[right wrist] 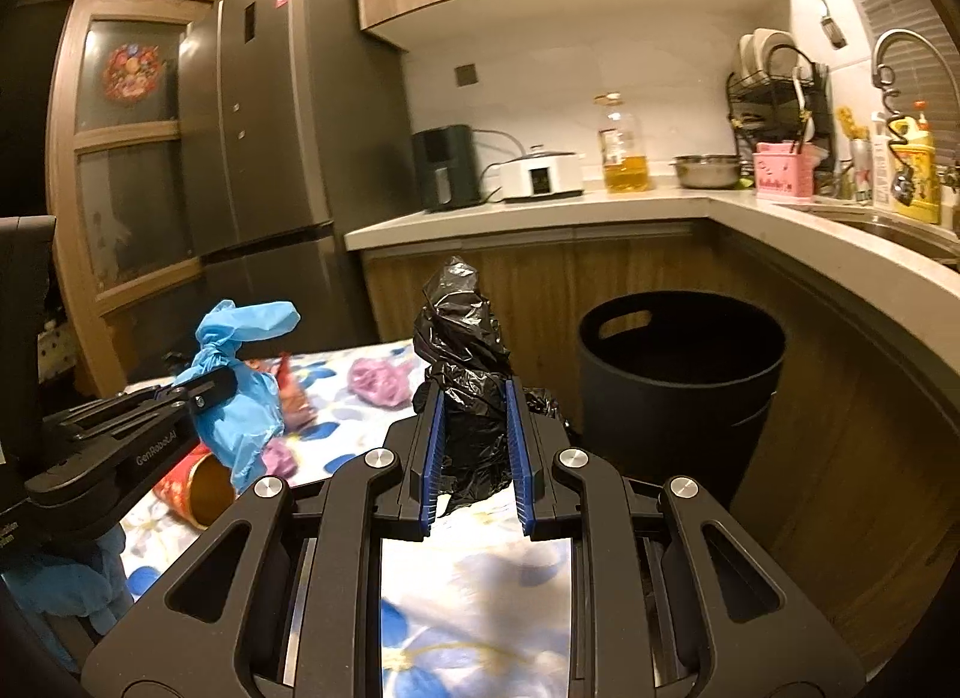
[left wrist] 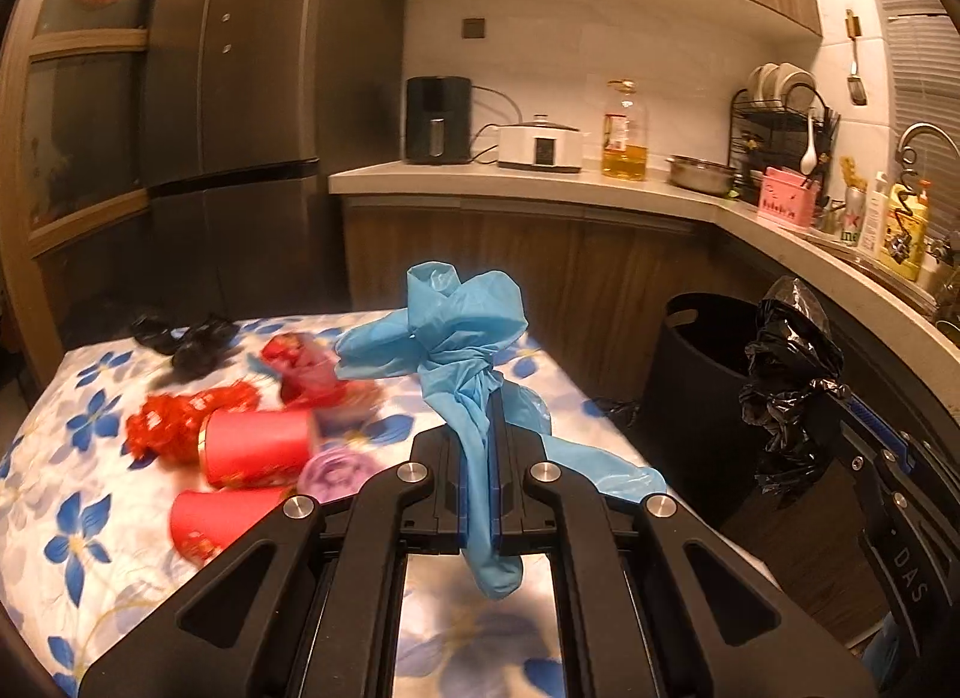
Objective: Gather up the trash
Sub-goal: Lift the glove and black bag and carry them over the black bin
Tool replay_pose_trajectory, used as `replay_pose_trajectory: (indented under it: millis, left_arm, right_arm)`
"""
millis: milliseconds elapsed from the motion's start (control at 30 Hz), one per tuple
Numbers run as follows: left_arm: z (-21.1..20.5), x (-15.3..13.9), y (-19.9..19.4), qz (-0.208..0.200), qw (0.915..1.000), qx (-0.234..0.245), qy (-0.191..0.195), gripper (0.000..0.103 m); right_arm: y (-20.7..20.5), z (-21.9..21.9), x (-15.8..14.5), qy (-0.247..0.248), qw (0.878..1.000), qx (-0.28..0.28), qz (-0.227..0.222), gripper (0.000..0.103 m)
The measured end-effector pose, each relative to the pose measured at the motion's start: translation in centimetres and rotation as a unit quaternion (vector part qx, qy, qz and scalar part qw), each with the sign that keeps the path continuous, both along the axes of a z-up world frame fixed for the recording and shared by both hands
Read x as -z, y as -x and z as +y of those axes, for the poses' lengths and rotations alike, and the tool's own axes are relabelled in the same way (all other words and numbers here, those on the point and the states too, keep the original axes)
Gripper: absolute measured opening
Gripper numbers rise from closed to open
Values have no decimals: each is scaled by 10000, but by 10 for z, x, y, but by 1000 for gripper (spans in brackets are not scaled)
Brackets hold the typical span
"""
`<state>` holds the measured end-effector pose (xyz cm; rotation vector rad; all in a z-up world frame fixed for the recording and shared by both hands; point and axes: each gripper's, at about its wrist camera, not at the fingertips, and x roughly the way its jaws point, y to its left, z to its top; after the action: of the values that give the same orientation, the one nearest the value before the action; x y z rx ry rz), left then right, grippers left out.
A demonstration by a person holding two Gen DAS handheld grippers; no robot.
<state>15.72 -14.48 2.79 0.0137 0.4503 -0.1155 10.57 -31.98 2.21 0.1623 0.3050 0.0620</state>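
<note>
My left gripper (left wrist: 478,398) is shut on a crumpled blue plastic glove (left wrist: 444,332) and holds it above the flowered table (left wrist: 84,494); both also show in the right wrist view, gripper (right wrist: 204,392) and glove (right wrist: 246,398). My right gripper (right wrist: 474,398) is shut on a crumpled black plastic bag (right wrist: 462,338), also seen in the left wrist view (left wrist: 786,374). A black bin (right wrist: 678,380) stands on the floor right of the table. Red paper cups (left wrist: 258,446), red foil scraps (left wrist: 162,422), a purple wad (left wrist: 330,473) and black scraps (left wrist: 192,338) lie on the table.
A fridge (left wrist: 240,98) stands behind the table. The L-shaped counter (left wrist: 540,182) carries an air fryer (left wrist: 437,119), a cooker, an oil bottle (left wrist: 624,134), a bowl and a dish rack (left wrist: 780,128). The sink (right wrist: 900,224) is at the right.
</note>
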Motion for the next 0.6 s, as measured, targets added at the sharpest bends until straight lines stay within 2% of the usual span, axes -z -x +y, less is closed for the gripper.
replay_pose_trajectory:
  millis: [600]
  left_arm:
    - [-104,-22,-47,-305,9949,959,45,4]
  right_arm:
    - [-34,-86,-18,-41,9943,1024,-298,20]
